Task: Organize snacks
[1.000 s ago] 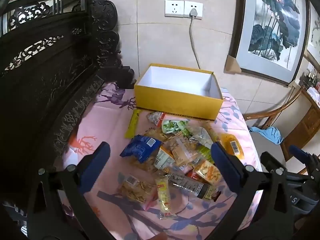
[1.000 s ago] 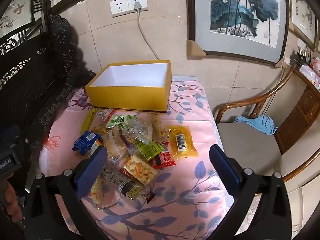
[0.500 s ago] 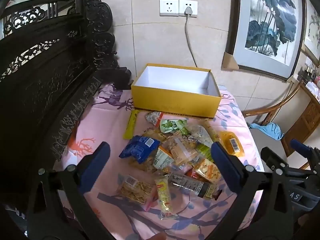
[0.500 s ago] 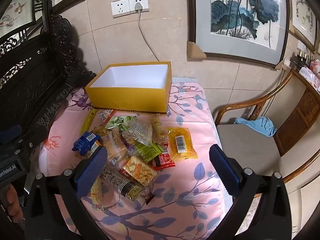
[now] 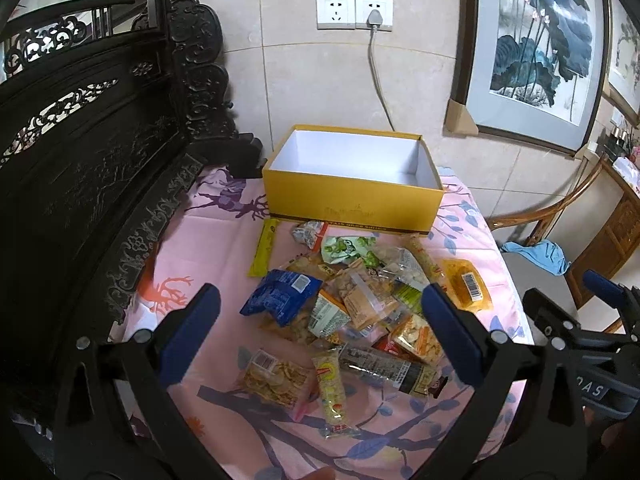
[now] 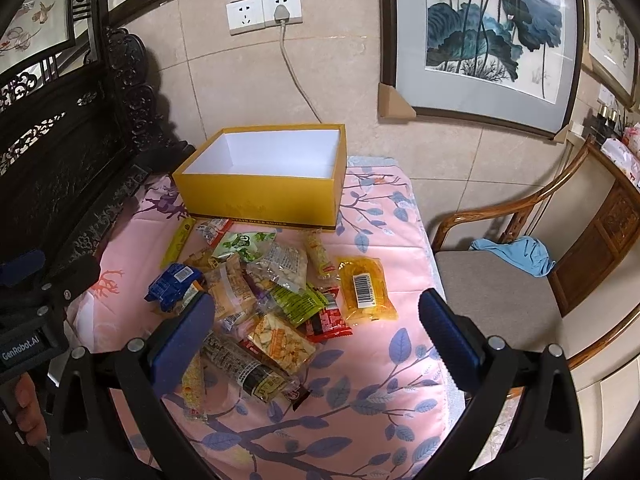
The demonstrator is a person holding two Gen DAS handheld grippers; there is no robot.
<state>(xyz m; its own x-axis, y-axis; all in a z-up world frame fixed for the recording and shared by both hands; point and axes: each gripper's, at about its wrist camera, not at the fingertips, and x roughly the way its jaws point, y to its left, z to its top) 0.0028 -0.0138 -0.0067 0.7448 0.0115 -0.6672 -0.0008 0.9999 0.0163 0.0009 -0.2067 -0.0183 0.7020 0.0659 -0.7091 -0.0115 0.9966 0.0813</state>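
An empty yellow box (image 5: pixel 352 204) (image 6: pixel 260 196) with a white inside stands at the far end of the pink floral table (image 5: pixel 208 240) (image 6: pixel 380 360). In front of it lies a heap of snack packets: a blue packet (image 5: pixel 280 296) (image 6: pixel 172 282), a green-and-white packet (image 5: pixel 348 248) (image 6: pixel 244 242), an orange packet with a barcode (image 5: pixel 466 284) (image 6: pixel 366 288), a dark long bar (image 5: pixel 384 366) (image 6: pixel 244 368). My left gripper (image 5: pixel 320 334) hangs open above the near side of the heap, holding nothing. My right gripper (image 6: pixel 314 334) is open too, over the heap's right side.
A dark carved wooden bench (image 5: pixel 80 168) runs along the table's left. A wooden chair (image 6: pixel 500 280) with a blue cloth (image 6: pixel 516 254) stands to the right. Framed paintings (image 6: pixel 488 40) lean on the tiled wall, and a cable drops from a socket (image 5: pixel 374 12) behind the box.
Both grippers have drifted slightly toward the table and the heap; the box and packets have not moved. Both stay open.
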